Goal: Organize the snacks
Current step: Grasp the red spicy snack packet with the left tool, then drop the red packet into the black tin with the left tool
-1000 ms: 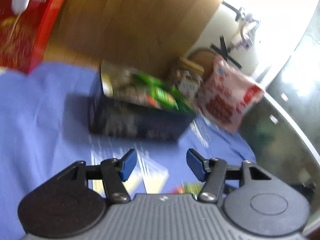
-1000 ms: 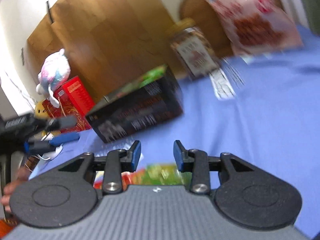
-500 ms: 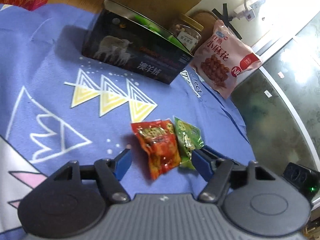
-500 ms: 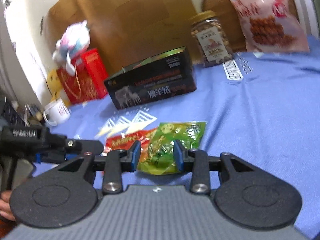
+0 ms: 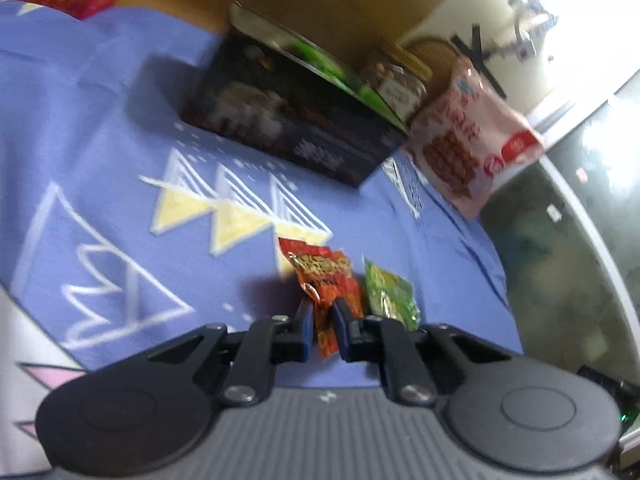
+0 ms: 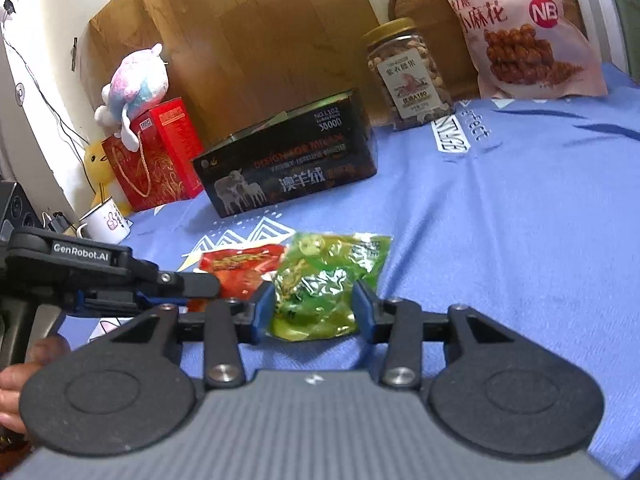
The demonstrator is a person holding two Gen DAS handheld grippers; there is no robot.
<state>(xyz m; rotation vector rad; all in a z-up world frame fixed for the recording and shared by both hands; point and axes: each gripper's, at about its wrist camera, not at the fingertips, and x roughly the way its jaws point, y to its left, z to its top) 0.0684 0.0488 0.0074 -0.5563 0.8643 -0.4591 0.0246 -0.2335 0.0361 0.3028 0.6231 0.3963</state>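
Two small snack packets lie side by side on the blue cloth [image 6: 500, 240]. My left gripper [image 5: 322, 314] is shut on the near end of the red packet [image 5: 320, 268], and the green packet [image 5: 390, 296] lies just right of it. In the right wrist view, my right gripper [image 6: 314, 308] straddles the green packet [image 6: 328, 276]. Its jaws are opening, with one blue pad at each side of the packet. The left gripper [image 6: 192, 284] reaches in from the left onto the red packet [image 6: 240, 266].
A black box [image 6: 288, 168] stands behind the packets, with a nut jar [image 6: 408, 80] and a pink snack bag [image 6: 528, 40] at the back right. At the back left are a red gift bag [image 6: 156, 156], a plush toy [image 6: 136, 80] and a mug [image 6: 106, 220]. A hand [image 6: 16, 380] shows at the left edge.
My left gripper sank toward the cloth and closed from wide open onto the red packet. My right gripper's jaws widened around the green packet.
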